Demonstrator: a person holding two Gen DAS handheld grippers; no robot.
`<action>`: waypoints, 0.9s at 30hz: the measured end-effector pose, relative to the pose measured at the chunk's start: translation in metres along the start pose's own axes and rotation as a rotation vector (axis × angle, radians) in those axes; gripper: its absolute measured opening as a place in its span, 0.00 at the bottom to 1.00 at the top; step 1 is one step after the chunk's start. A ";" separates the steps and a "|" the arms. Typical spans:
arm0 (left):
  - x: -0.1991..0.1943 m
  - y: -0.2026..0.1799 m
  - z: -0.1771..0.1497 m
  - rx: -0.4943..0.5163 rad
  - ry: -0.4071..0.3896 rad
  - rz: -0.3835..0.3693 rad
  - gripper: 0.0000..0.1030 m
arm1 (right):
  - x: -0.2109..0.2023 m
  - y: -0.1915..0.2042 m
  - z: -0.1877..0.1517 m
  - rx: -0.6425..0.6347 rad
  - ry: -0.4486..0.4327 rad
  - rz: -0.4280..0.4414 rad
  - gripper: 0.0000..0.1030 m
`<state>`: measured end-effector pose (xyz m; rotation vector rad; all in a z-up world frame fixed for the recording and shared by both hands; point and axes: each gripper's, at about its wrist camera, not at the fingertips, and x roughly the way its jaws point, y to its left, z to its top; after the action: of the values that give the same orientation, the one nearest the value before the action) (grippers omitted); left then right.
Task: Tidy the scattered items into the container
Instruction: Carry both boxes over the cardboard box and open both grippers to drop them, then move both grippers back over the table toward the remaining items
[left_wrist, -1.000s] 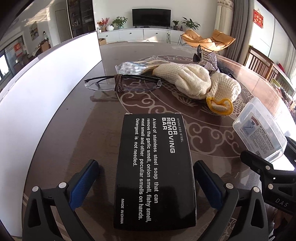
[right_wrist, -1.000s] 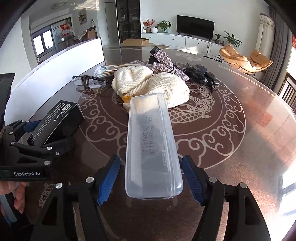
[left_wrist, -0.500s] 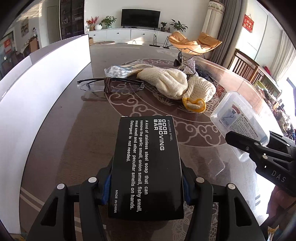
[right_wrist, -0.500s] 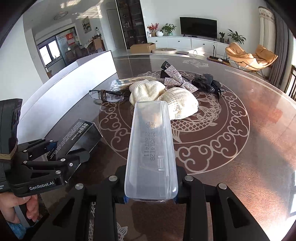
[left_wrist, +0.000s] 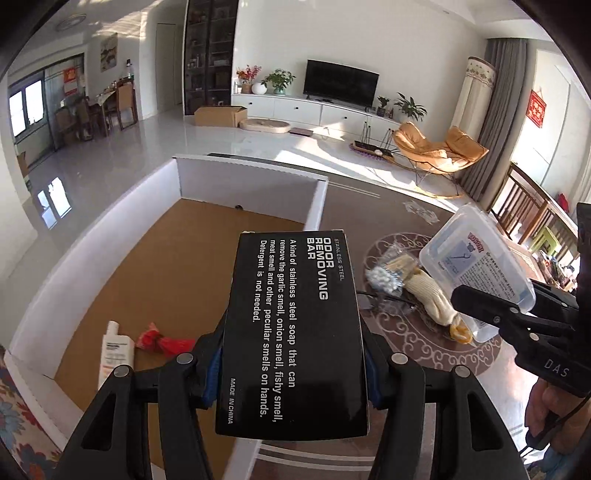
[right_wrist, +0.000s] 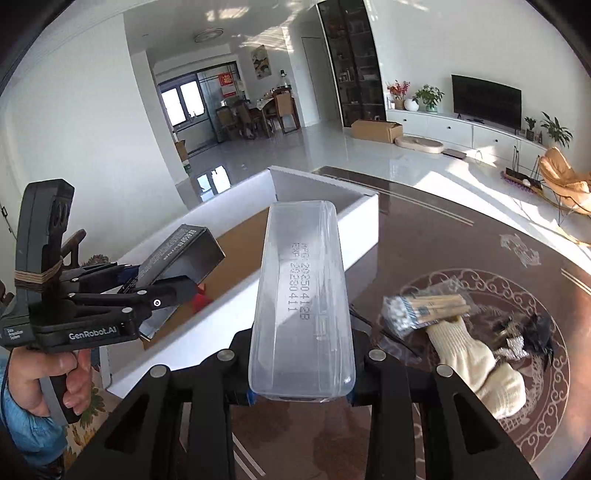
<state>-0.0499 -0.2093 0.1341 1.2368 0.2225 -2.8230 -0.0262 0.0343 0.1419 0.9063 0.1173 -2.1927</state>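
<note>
The left gripper (left_wrist: 293, 363) is clenching the black odor removing bar box (left_wrist: 293, 332) by its long sides, its blue pads pressing against both flanks; the box is hanging in the air over the near right wall of the white container (left_wrist: 316, 201), with its far end reaching above the container's brown cardboard floor. The right gripper (right_wrist: 301, 387) is clamping the clear plastic case (right_wrist: 301, 299) at its near end; the case is sticking forward and tilting upward, held above the dark patterned table (right_wrist: 443, 236) just beside the container's right wall (right_wrist: 360, 218).

Inside the container a white bottle (left_wrist: 115, 350) is lying near the near left corner, and a red wrapped item (left_wrist: 162, 341) is lying just beside it, toward the middle.

On the table's round ornament several things are sitting close together: a bag of cotton swabs (right_wrist: 424, 310) is lying nearest the container; a cream knitted glove (right_wrist: 476, 365) is touching it on the near side; a dark glittery hair bow (right_wrist: 528, 338) is lying beyond the glove toward the table's right edge.

A hand (right_wrist: 55, 373) is gripping the left gripper's handle at the left of the right wrist view.
</note>
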 end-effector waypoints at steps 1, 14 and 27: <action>0.004 0.021 0.008 -0.031 0.006 0.020 0.56 | 0.014 0.014 0.017 -0.022 0.001 0.018 0.32; 0.105 0.149 0.008 -0.249 0.239 0.129 0.59 | 0.218 0.083 0.071 -0.129 0.233 -0.006 0.41; 0.038 0.091 0.011 -0.148 0.032 0.132 0.71 | 0.131 0.040 0.047 0.012 0.063 -0.041 0.73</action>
<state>-0.0743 -0.3005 0.1029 1.2180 0.3321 -2.6251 -0.0877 -0.0902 0.1000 0.9885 0.1548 -2.2053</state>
